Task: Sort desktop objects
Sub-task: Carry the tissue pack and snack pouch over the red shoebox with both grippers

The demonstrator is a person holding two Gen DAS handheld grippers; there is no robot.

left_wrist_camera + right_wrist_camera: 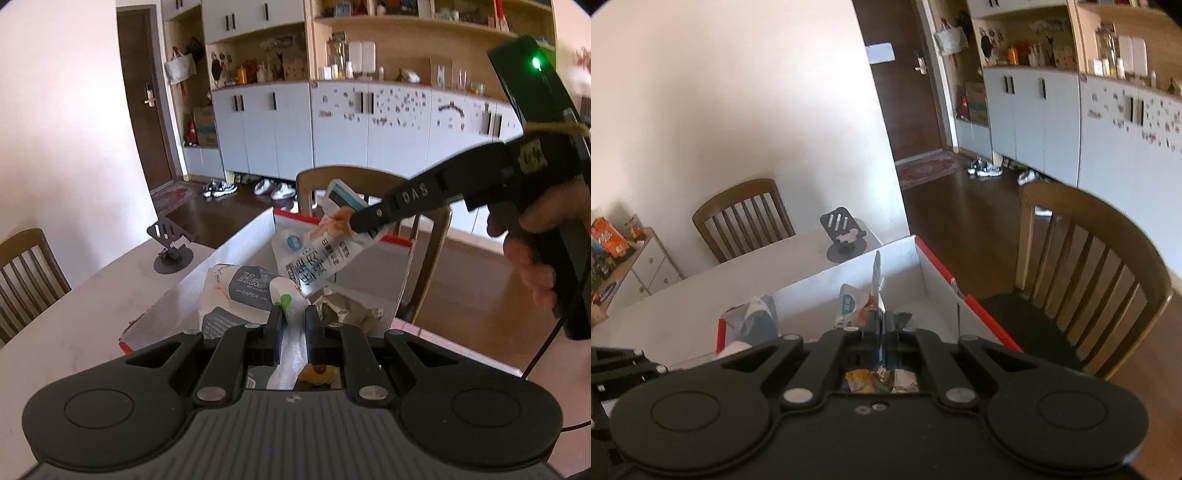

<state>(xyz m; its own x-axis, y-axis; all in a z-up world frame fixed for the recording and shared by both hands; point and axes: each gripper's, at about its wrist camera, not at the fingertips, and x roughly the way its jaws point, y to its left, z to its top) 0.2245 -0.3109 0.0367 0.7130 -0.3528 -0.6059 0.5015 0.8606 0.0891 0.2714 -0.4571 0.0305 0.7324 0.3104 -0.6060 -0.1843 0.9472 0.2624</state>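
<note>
A white cardboard box (236, 247) with red edges stands on the pale table (74, 314). My left gripper (293, 314) is shut on a white plastic bag (291, 354) with a green tip, just above the box. My right gripper (364, 221) comes in from the right, shut on a white snack wrapper (314, 262) with blue print, held over the box. In the right wrist view my right gripper (881, 317) pinches that wrapper (877, 280) edge-on above the box (849, 273). Inside lie a tissue pack (236, 291) and crumpled foil (347, 310).
A dark metal phone stand (171, 247) sits on the table left of the box. A wooden chair (369, 184) stands behind the box and another (26, 269) at the table's left end. Cabinets and shoes line the far wall.
</note>
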